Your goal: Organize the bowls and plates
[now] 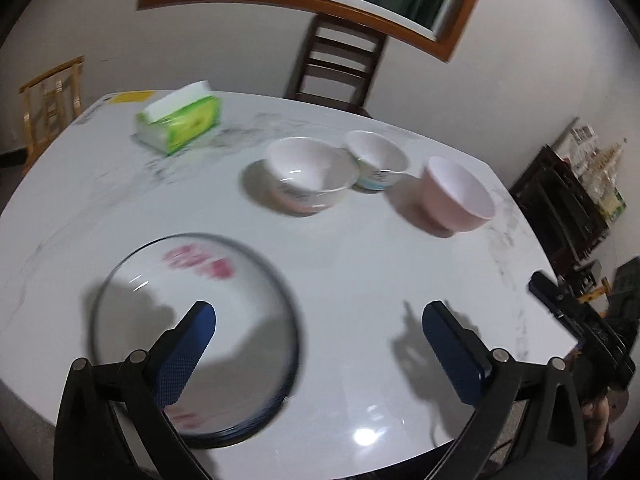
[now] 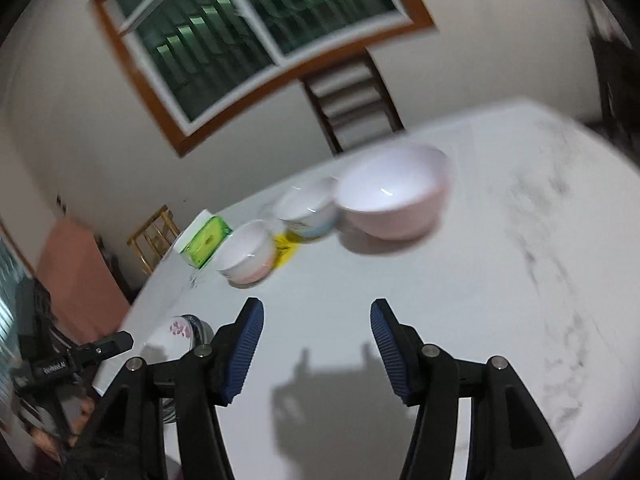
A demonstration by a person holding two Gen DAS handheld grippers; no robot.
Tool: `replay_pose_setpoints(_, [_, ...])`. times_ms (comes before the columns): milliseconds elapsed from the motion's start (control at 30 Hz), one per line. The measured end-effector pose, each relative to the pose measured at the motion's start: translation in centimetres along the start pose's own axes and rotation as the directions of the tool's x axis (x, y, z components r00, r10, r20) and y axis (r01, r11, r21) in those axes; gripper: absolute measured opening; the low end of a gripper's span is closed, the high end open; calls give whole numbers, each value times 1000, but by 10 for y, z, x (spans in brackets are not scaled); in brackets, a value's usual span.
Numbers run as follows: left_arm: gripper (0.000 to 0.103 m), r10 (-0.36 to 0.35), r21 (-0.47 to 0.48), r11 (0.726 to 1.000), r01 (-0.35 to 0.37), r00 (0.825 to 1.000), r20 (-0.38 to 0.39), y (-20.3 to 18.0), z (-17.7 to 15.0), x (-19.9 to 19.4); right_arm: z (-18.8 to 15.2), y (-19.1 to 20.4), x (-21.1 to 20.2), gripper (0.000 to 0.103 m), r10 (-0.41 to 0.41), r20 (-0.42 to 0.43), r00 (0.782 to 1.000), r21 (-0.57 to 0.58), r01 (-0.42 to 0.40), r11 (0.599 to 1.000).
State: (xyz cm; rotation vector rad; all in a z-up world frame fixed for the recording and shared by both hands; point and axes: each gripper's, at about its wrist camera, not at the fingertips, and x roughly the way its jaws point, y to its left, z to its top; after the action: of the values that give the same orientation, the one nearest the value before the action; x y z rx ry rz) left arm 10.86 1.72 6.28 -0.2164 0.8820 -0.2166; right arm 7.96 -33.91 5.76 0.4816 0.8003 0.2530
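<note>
A white plate (image 1: 224,320) with a dark rim and pink flowers lies on the white marble table (image 1: 360,280) near the front left. My left gripper (image 1: 318,320) is open and empty, its left finger over the plate. Behind stand a white bowl with pink print (image 1: 310,176), a smaller white bowl with blue print (image 1: 376,160) and a pink bowl (image 1: 460,196). In the right wrist view my right gripper (image 2: 316,320) is open and empty above the table, with the pink bowl (image 2: 394,196), blue-print bowl (image 2: 308,212) and pink-print bowl (image 2: 250,252) beyond. The plate (image 2: 184,330) shows at the left edge.
A green tissue pack (image 1: 180,120) lies at the table's far left, also seen in the right wrist view (image 2: 206,240). A dark wooden chair (image 1: 340,64) stands behind the table. A light wooden chair (image 1: 52,100) is at the left. The other gripper (image 1: 580,320) shows at the right.
</note>
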Motion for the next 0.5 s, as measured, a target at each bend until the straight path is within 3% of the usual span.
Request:
replay_pose_setpoints(67, [103, -82, 65, 995, 80, 996, 32, -20, 10, 6, 18, -25, 1, 57, -1, -48, 999, 59, 4, 998])
replay_pose_setpoints(133, [103, -157, 80, 984, 156, 988, 9, -38, 24, 21, 40, -44, 0, 57, -11, -68, 998, 94, 17, 995])
replay_pose_setpoints(233, [103, -178, 39, 983, 180, 982, -64, -65, 55, 59, 76, -67, 10, 57, -20, -79, 997, 129, 30, 991])
replay_pose_setpoints(300, [102, -250, -28, 968, 248, 957, -146, -80, 79, 96, 100, -74, 21, 57, -17, -99, 995, 135, 30, 990])
replay_pose_setpoints(500, [101, -248, -149, 965, 215, 933, -259, -107, 126, 181, 157, -88, 71, 57, -75, -175, 982, 139, 100, 985])
